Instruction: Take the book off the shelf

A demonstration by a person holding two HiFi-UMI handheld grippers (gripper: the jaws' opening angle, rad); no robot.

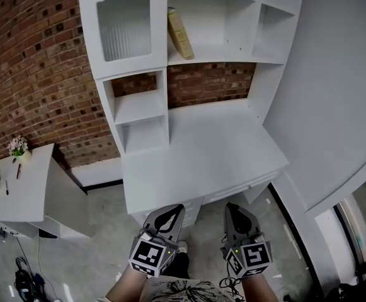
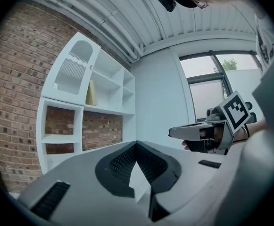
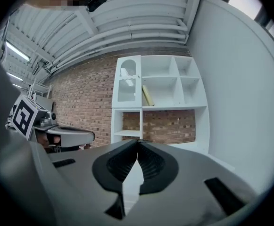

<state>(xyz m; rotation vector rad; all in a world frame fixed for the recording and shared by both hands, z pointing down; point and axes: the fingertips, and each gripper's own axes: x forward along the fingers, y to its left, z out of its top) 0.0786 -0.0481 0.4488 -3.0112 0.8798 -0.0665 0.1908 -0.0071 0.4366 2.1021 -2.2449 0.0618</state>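
A tan book (image 1: pixel 180 34) leans to the left on an upper shelf of the white hutch (image 1: pixel 258 60), beside the ribbed-glass cabinet door (image 1: pixel 124 26). It also shows small in the left gripper view as the book (image 2: pixel 91 94) and in the right gripper view as the book (image 3: pixel 147 96). My left gripper (image 1: pixel 170 211) and right gripper (image 1: pixel 234 210) hang side by side below the desk's front edge, far from the book. Both are shut with their tips meeting and nothing between them. The left gripper (image 2: pixel 136 144) and right gripper (image 3: pixel 138 141) point toward the shelf unit.
The white desk top (image 1: pixel 201 159) lies under the hutch, with open cubbies (image 1: pixel 142 121) at its left. A white side table (image 1: pixel 19 181) with a small flower pot (image 1: pixel 17 147) stands at the left against the brick wall. A curved white wall (image 1: pixel 340 106) rises at the right.
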